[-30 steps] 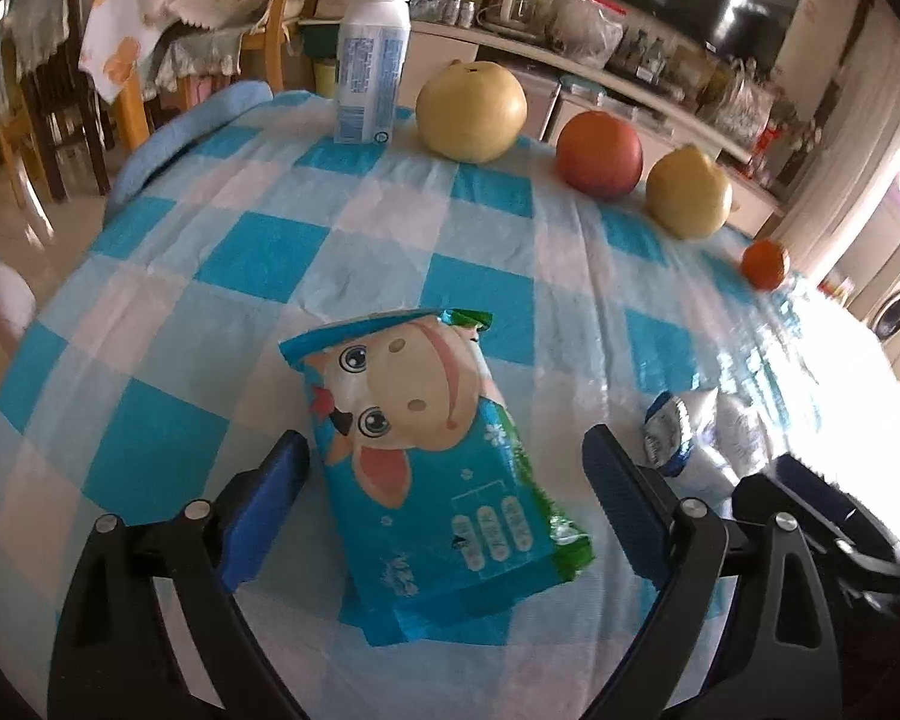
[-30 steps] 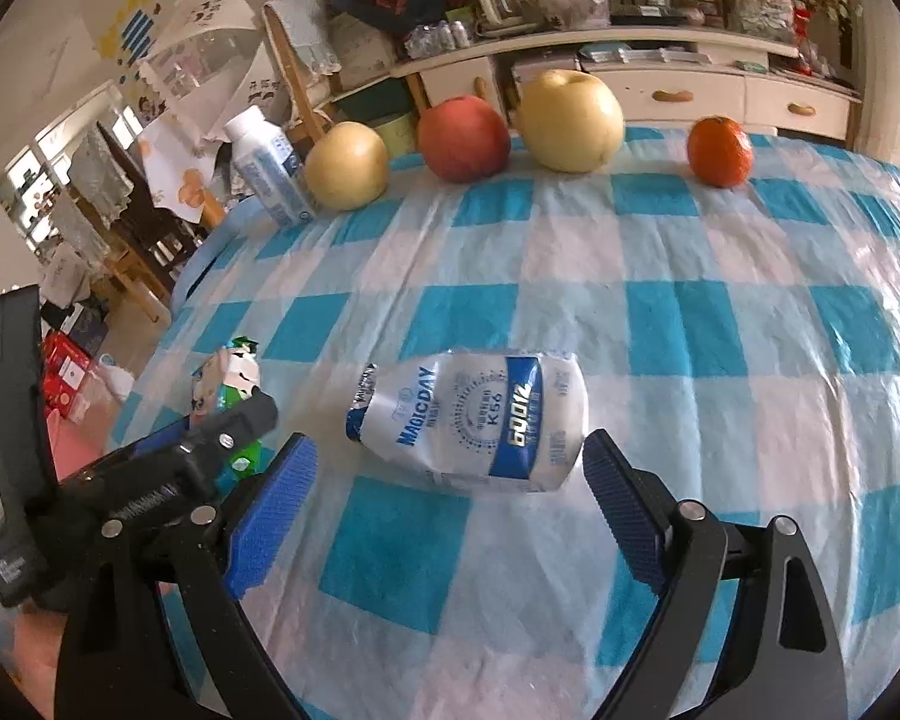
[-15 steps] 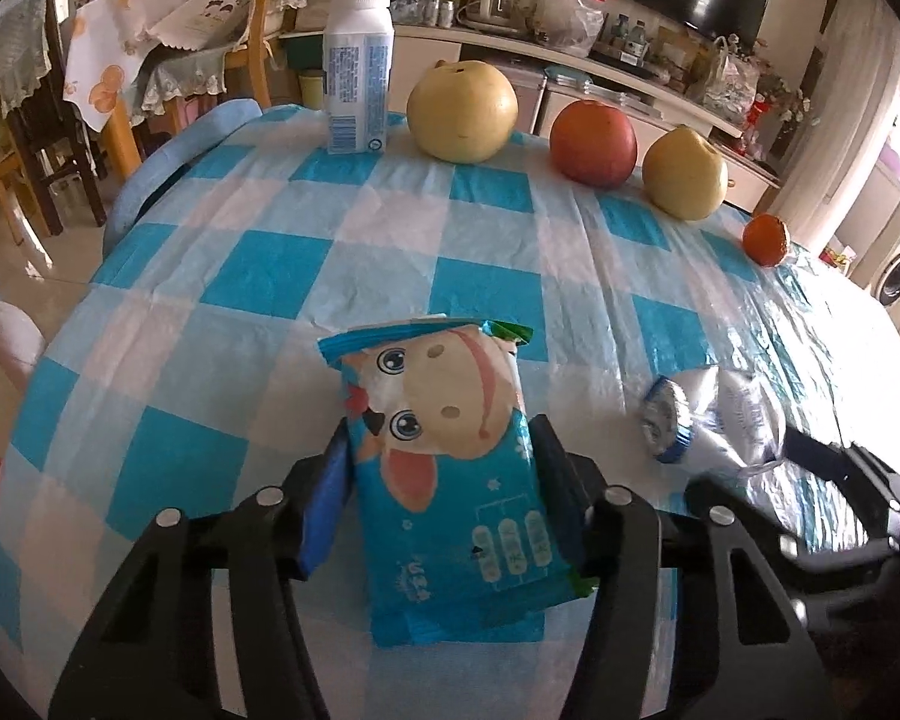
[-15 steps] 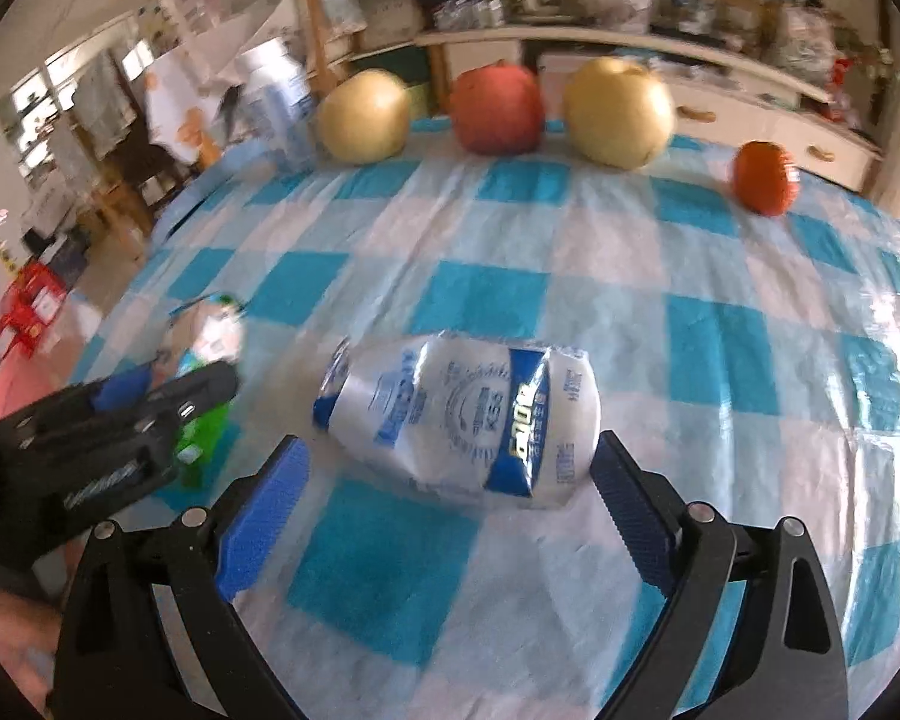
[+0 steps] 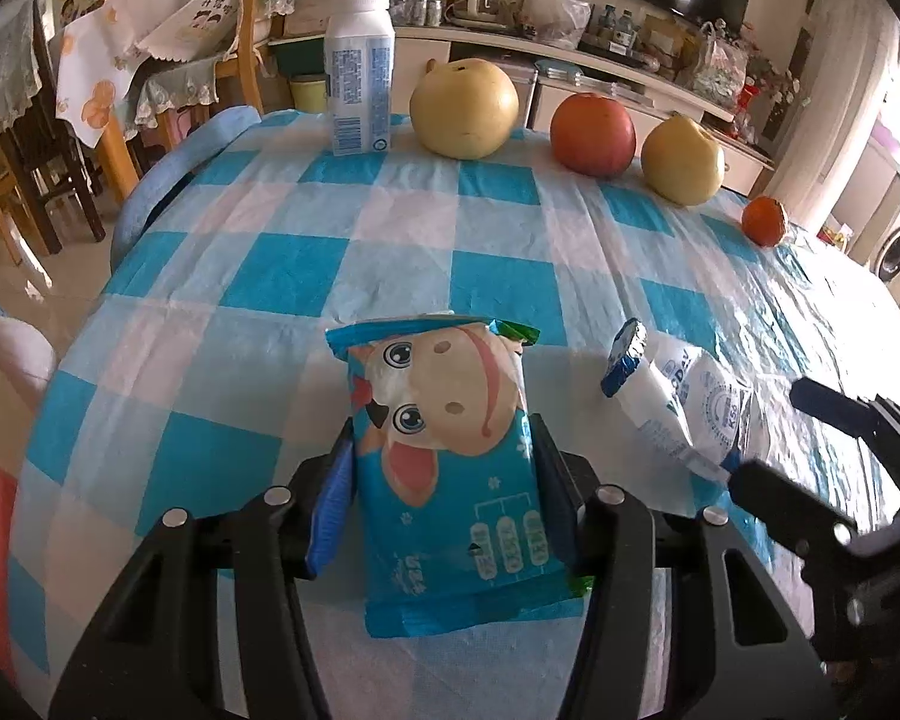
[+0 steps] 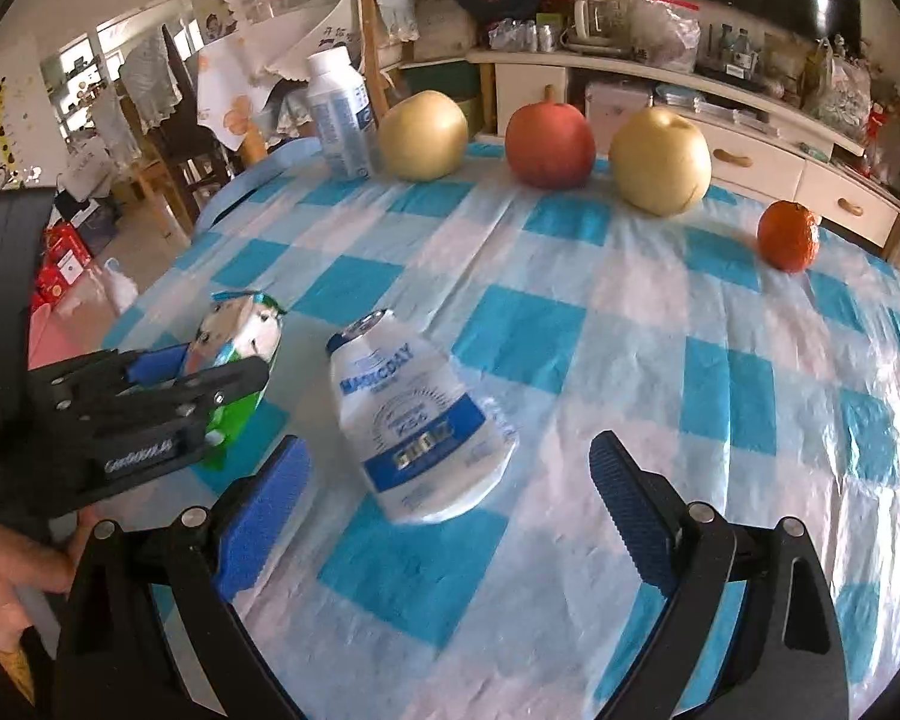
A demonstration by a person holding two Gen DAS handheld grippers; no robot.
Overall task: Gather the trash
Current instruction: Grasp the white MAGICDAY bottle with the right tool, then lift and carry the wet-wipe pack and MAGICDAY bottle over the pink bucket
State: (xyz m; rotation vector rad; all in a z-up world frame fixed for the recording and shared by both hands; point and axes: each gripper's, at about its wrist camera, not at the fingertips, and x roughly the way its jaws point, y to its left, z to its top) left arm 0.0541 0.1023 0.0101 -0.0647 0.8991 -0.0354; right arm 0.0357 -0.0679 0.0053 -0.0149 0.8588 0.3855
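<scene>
While I watch from both wrist views, I list the scene from largest item down.

Counter (image 5: 390,228), covered in a blue-and-white checked cloth, carries everything below.

Left hand-held gripper (image 5: 444,480): its jaws have just been closing and now its blue pads press both long sides of the cartoon-cow wrapper (image 5: 450,450). The wrapper lies lengthwise between the fingers, its top end sticking out ahead of them, its bottom end toward the camera. From the right wrist view I see the same gripper (image 6: 210,372) at left, with the wrapper (image 6: 240,330) poking out of it.

Right hand-held gripper (image 6: 450,492): jaws stand wide, holding nothing. The white-and-blue pouch (image 6: 417,420) lies on the cloth just ahead of and between its pads, touching neither, its crimped end pointing away.

Back row along the far edge: white bottle (image 5: 359,69), yellow pear (image 5: 465,108), red apple (image 5: 594,132), second pear (image 5: 683,159), small orange (image 5: 764,221).
</scene>
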